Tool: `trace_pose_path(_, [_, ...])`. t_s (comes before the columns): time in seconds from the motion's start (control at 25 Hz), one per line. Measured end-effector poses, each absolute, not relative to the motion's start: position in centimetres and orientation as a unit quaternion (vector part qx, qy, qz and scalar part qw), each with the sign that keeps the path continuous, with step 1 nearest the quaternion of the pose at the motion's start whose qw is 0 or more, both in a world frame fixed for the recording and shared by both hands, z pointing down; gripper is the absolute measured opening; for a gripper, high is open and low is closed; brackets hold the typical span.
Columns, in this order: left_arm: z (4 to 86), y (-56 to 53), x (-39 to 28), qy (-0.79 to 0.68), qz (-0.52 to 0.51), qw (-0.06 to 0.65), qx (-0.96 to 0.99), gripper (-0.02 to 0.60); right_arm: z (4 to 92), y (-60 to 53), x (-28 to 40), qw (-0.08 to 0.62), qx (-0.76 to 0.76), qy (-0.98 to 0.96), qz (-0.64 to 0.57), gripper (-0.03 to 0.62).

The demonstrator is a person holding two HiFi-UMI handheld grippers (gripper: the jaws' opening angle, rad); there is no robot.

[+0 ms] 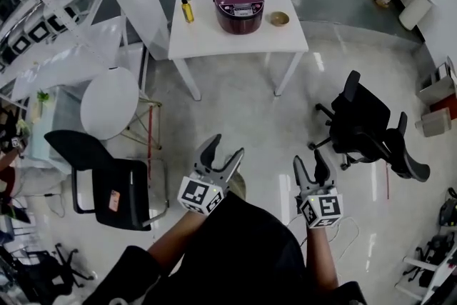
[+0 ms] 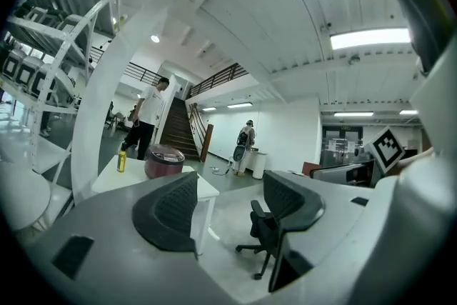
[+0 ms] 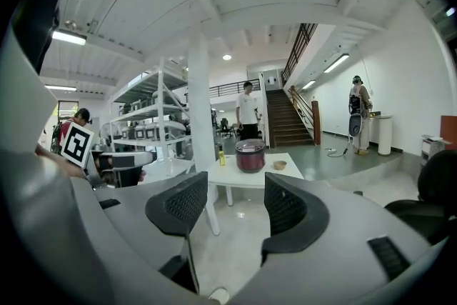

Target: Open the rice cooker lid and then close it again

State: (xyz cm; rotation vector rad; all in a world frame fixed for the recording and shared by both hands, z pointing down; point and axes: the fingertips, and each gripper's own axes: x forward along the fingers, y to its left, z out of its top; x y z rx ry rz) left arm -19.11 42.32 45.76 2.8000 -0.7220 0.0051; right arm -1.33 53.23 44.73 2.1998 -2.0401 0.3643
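A purple rice cooker (image 1: 238, 5) is being shown at the upper middle of the head view, with its lid down, on a white table (image 1: 214, 39). A yellow bottle (image 1: 187, 8) is standing to its left and a small bowl (image 1: 279, 18) to its right. At the bottom of the frame the left gripper (image 1: 226, 148) and the right gripper (image 1: 309, 159) are being held out over bare floor, well apart from the table. In each gripper view the jaws are being held apart with nothing between them, only floor and distant furniture. A black office chair (image 1: 364, 128) is standing at the right of the frame.

The task is judged not yet begun; the step in hand appears to be getting within reach of the cooker. For this to be done well, the table should be approached from its near edge, where the cooker's front panel is facing. The body should probably be steadied by one gripper while the lid release is being pressed by the other. The bottle and bowl should be left undisturbed.

No brand can be read. Print is being shown on the lid's panel, but it is too small to make out. Only black-and-white square markers are being shown on the gripper cubes.
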Motion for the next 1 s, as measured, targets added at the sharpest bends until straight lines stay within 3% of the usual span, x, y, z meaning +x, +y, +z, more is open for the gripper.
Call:
trace_pose_path(0.6, [45.9, 25.3, -16.6, -0.248, -0.002, 0.149, 0.957, 0.268, 43.7, 34.3, 0.8, 0.081, 0.701, -0.697, 0.127, 0.225])
trace_pose_path(1.0, [47.6, 18.9, -16.5, -0.240, -0.009, 0.163, 0.957, 0.268, 45.5, 28.2, 1.5, 0.100, 0.707, -0.686, 0.143, 0.225])
